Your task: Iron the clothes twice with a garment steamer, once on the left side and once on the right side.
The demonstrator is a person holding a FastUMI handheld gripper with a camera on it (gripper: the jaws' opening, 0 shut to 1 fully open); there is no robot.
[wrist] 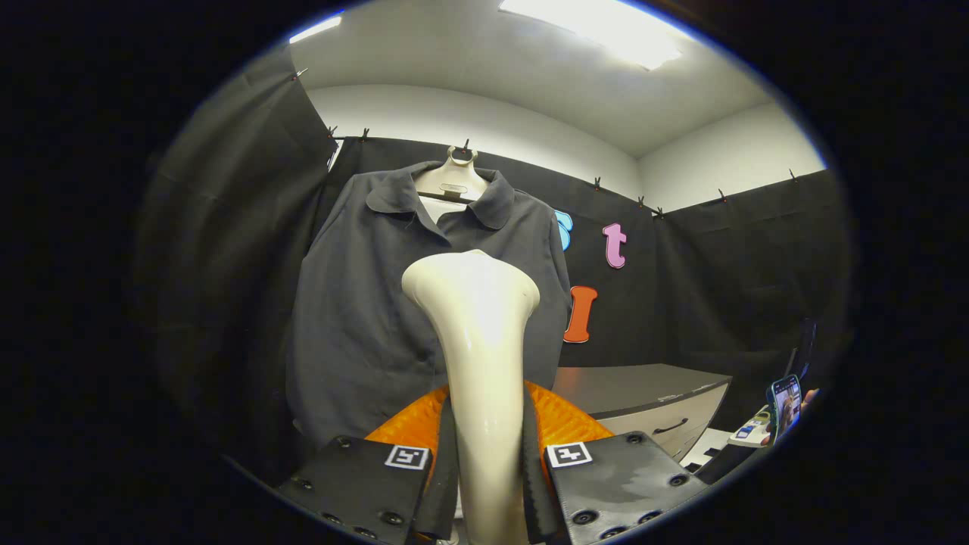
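A dark grey collared shirt (363,303) hangs on a pale hanger (453,180) against the booth's black cloth wall. My gripper (484,454) is shut on the cream garment steamer (477,333), both fingers pressing its neck. The steamer's wide head rises beyond the fingers, in front of the shirt's middle and right half. I cannot tell whether the head touches the cloth. The lower middle of the shirt is hidden behind the steamer.
A grey cabinet (651,393) with a dark drawer handle stands to the right of the shirt. Farther right, a hand holds up a phone (786,401). Black cloth walls close in on the left and right.
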